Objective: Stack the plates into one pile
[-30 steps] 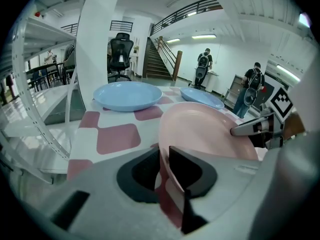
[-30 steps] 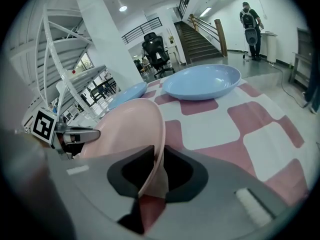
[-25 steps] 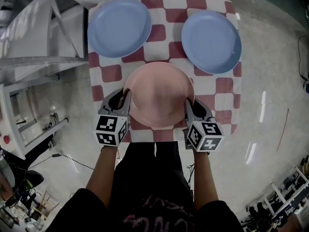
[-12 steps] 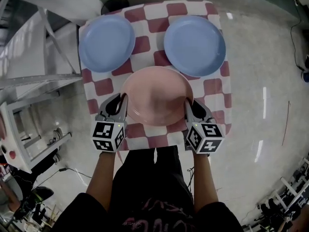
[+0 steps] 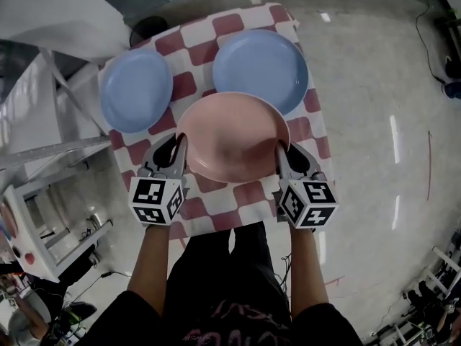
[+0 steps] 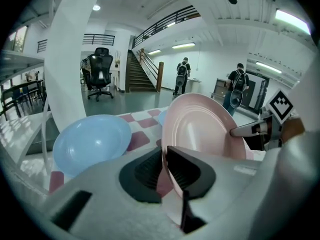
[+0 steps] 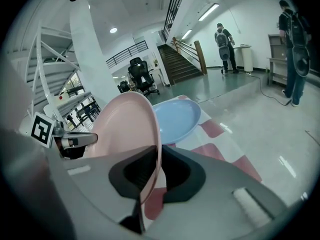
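Carry step: the pink plate (image 5: 232, 137) is pinched at opposite rims by the left gripper (image 5: 175, 150) and right gripper (image 5: 283, 156), whose fingers have just been closing on it. Level, centred lowering onto the nearer blue plate (image 5: 261, 67) is called for next.

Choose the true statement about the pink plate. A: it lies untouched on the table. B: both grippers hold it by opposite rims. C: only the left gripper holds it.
B: the left gripper and the right gripper, whose jaws have just been closing, each pinch one side of the pink plate.
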The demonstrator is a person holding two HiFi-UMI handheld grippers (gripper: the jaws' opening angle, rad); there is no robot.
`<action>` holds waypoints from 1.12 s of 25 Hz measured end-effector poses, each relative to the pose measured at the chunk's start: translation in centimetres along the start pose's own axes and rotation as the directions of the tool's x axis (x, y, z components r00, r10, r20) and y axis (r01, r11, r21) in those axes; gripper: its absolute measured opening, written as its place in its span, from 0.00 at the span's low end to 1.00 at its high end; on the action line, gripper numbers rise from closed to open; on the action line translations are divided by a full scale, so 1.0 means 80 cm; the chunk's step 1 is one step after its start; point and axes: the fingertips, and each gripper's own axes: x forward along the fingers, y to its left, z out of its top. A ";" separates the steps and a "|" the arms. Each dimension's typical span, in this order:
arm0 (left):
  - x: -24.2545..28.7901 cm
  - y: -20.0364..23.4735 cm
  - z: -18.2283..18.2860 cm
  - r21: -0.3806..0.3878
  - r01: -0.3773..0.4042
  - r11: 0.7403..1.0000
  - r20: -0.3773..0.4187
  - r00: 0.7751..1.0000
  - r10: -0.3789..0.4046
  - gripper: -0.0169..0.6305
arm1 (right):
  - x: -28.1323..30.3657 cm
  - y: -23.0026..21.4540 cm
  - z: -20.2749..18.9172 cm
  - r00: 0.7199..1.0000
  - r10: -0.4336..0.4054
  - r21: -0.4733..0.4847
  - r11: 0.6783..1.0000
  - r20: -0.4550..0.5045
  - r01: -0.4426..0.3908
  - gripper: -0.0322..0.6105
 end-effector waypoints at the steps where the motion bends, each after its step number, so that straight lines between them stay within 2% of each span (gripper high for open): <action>1: 0.005 -0.003 0.007 0.006 0.007 1.000 0.005 1.000 -0.007 0.08 | -0.001 -0.005 0.006 1.000 -0.006 0.001 1.000 0.009 0.006 0.12; 10: 0.049 -0.019 0.065 0.061 0.047 0.997 0.051 0.997 -0.050 0.08 | -0.003 -0.039 0.057 0.996 -0.039 0.003 0.999 0.080 0.039 0.11; 19: 0.086 -0.022 0.141 0.111 0.062 0.992 0.120 0.990 -0.075 0.08 | 0.006 -0.063 0.130 0.984 -0.056 -0.002 0.998 0.167 0.057 0.11; 28: 0.120 -0.016 0.168 0.128 0.068 0.989 0.139 0.987 -0.085 0.08 | 0.027 -0.080 0.163 0.981 -0.061 -0.012 0.998 0.183 0.065 0.11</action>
